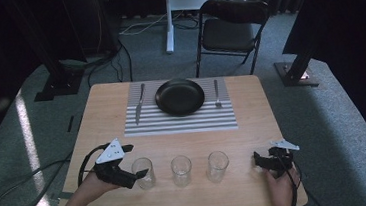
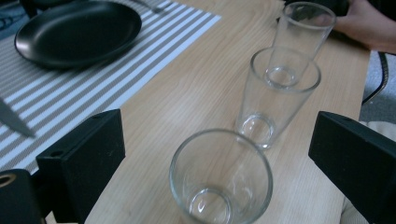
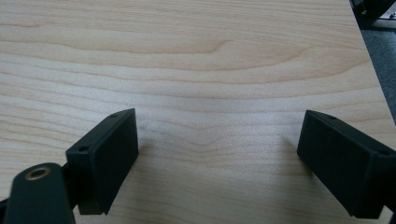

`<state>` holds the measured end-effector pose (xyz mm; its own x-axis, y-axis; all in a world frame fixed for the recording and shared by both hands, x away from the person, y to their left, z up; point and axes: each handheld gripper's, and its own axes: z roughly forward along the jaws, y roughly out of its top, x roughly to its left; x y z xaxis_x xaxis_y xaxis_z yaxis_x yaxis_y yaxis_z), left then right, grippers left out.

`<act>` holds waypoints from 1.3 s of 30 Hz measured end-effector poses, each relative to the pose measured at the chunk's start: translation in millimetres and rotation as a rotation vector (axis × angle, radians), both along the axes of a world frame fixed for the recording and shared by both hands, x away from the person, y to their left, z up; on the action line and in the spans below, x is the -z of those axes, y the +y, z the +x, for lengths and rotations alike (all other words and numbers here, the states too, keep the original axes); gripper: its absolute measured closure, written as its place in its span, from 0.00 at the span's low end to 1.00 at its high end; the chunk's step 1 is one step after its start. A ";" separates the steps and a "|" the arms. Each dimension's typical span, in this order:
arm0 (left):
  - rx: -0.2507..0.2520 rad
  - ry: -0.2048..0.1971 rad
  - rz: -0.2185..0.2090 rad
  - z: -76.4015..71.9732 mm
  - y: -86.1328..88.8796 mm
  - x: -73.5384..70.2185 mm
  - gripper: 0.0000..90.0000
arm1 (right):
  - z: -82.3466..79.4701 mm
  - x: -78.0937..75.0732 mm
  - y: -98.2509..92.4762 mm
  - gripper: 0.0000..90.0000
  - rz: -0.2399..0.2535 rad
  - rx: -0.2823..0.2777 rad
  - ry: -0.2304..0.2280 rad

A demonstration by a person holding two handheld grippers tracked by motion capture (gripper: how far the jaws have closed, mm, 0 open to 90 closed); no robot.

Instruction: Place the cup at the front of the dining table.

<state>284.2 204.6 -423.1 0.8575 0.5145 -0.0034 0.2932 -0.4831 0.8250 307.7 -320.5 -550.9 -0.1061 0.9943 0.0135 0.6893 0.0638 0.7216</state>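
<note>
Three clear empty glasses stand in a row near the table's front edge: a left glass, a middle glass and a right glass. My left gripper points along that row. Its jaws stand wide on either side of the left glass, with a gap on each side, so the pads do not touch it. The middle glass and the right glass line up behind it. My right gripper rests at the front right, open over bare wood.
A striped placemat at the far side carries a black plate, a knife to its left and a fork or spoon to its right. A folding chair stands beyond the table. The table's right edge is close to my right gripper.
</note>
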 end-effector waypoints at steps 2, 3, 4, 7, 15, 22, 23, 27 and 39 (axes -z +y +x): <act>0.009 0.000 0.005 1.1 -4.7 -0.8 0.05 | 0.0 0.0 0.0 0.13 0.000 0.000 0.000; 0.015 0.006 0.004 1.8 -6.8 -0.9 0.05 | 0.0 0.0 0.0 0.13 0.000 0.000 0.000; 0.019 0.005 0.010 2.3 -9.0 -0.9 0.05 | 0.0 0.0 0.0 0.13 0.000 0.000 0.000; 0.033 0.006 0.019 3.9 -14.7 -1.8 0.05 | 0.0 0.0 0.0 0.13 0.000 0.000 0.000; 0.068 0.007 0.024 8.0 -32.3 -7.9 0.05 | 0.0 0.0 0.0 0.13 0.000 0.000 -0.001; 0.102 0.018 0.034 11.2 -50.6 -6.4 0.05 | 0.0 0.0 0.0 0.13 0.000 0.000 -0.001; 0.104 0.013 0.037 11.1 -52.6 -6.4 0.05 | 0.0 0.0 0.0 0.13 0.000 0.000 -0.001; 0.120 0.017 0.043 11.8 -60.1 -5.9 0.05 | 0.0 0.0 0.0 0.13 0.000 0.000 -0.001; 0.161 0.034 0.057 16.3 -83.7 -5.3 0.05 | 0.0 0.0 -0.1 0.13 0.000 0.000 -0.001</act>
